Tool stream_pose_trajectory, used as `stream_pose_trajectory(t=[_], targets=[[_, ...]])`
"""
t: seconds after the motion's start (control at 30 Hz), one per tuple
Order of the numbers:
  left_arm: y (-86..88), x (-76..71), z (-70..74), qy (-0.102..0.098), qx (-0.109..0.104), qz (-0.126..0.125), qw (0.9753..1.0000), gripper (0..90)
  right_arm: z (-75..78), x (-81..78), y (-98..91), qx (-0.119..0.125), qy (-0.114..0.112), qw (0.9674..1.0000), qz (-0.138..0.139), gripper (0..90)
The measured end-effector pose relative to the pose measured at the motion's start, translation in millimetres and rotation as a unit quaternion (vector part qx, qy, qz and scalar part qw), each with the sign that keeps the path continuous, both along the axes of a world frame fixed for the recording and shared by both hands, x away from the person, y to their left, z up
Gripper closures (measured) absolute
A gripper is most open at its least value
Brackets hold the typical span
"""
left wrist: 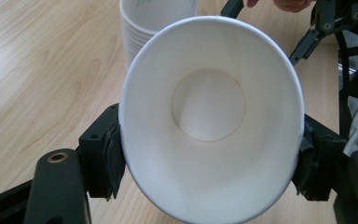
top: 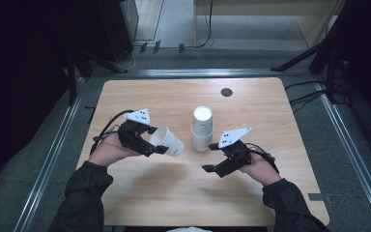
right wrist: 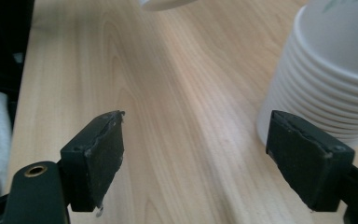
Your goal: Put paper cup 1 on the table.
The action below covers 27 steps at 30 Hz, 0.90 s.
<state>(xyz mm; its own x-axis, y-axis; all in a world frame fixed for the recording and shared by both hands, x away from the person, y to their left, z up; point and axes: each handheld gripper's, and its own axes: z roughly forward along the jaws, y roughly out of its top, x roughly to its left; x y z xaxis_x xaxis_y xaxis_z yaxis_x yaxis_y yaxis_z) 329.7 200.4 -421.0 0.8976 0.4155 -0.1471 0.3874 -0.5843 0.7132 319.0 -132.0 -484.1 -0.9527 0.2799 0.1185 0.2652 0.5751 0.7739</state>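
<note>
A white paper cup (top: pixel 170 141) lies tilted on its side above the wooden table (top: pixel 251 101), its mouth towards the left hand. My left gripper (top: pixel 157 141) is shut on it near the rim. In the left gripper view the cup (left wrist: pixel 209 102) faces the camera, its mouth squeezed oval between the pads (left wrist: pixel 109 158). An upside-down stack of white cups (top: pixel 202 128) stands at the table's middle. Just right of the stack my right gripper (top: pixel 209 157) is open with nothing between its jaws. In the right gripper view the stack (right wrist: pixel 326 74) stands beside the right-hand pad (right wrist: pixel 307 158).
A dark round hole (top: pixel 226 92) sits in the tabletop near the far edge. Bare wood lies in front of both hands. Black stand legs and cables (top: pixel 309 96) run over the grey floor around the table.
</note>
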Motion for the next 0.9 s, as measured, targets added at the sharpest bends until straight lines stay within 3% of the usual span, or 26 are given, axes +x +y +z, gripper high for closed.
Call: stream_pose_trajectory(t=[0.07,0.3,0.47,0.6,0.7,0.9], targets=[[6.1,1.8,0.7,0.0,-0.004,0.003,1.0,25.4,0.4,0.0,-2.3,0.004,0.001,1.0,-0.004,19.4],[27.4,10.6,-1.7,0.005,0.018,0.04,0.999,25.4,-1.5,-0.7,-5.3,-0.005,0.003,1.0,-0.006,19.4],[44.5,19.6,-9.6,0.013,0.052,0.077,0.9956,25.4,-2.2,0.8,-5.4,-0.001,0.017,0.9998,-0.01,19.4],[56.9,26.3,-12.9,0.022,0.056,0.097,0.9934,25.4,-1.9,0.9,-5.9,0.0,0.018,0.9998,-0.011,19.4],[64.1,30.9,-12.8,0.018,0.081,0.116,0.9898,25.4,-2.4,1.0,-6.3,-0.001,0.018,0.9998,-0.011,19.4],[77.8,40.8,-9.1,0.029,0.124,0.138,0.9821,25.4,-2.3,1.4,-7.8,-0.001,0.016,0.9998,-0.011,19.4]])
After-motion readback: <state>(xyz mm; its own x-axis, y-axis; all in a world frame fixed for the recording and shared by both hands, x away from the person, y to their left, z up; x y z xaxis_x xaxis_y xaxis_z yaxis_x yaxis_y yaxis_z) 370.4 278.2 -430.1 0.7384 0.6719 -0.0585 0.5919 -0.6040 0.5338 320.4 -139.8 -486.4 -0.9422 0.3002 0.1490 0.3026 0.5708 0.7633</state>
